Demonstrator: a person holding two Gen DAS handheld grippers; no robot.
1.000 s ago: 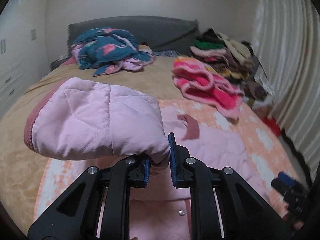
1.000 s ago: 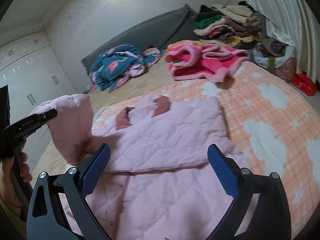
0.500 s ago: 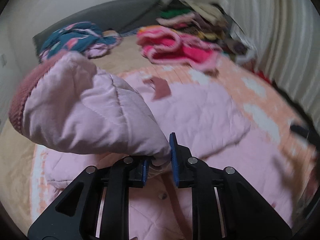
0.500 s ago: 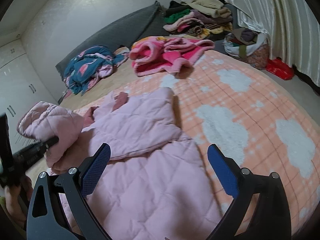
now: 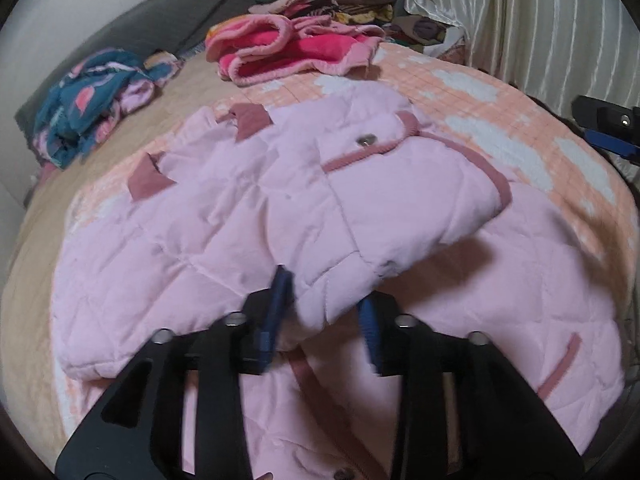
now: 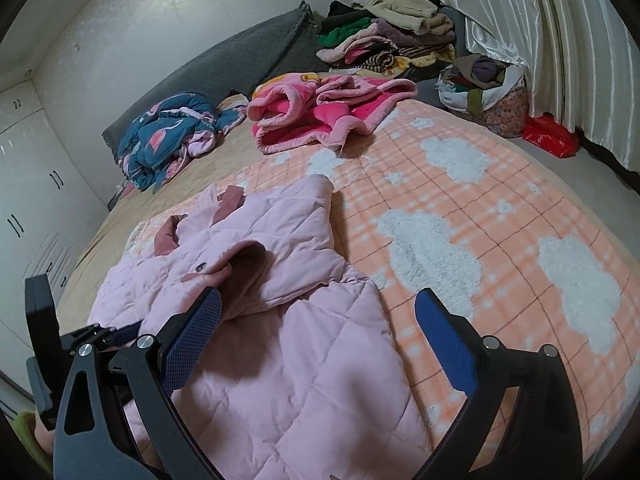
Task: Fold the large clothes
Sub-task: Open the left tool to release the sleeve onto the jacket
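A large pink quilted jacket (image 5: 248, 216) lies spread on the bed, also in the right wrist view (image 6: 288, 360). Its sleeve with a dark pink cuff (image 5: 404, 200) is laid across the jacket's body. My left gripper (image 5: 324, 312) has its jaws apart, and the sleeve's near end lies loose between the blue pads. It shows at the left edge of the right wrist view (image 6: 100, 336). My right gripper (image 6: 316, 344) is wide open and empty above the jacket's lower part. It shows at the right edge of the left wrist view (image 5: 604, 132).
The bed carries an orange blanket with white clouds (image 6: 460, 208). A bright pink fleece garment (image 6: 320, 116) and a blue patterned garment (image 6: 168, 136) lie farther back. A pile of folded clothes (image 6: 388, 36) and a full bag (image 6: 484, 88) stand by the curtain. White cupboards (image 6: 24, 200) are on the left.
My left gripper carried the sleeve to the right over the jacket's body, then opened and let it go. My right gripper stayed open and shifted over the jacket's lower part.
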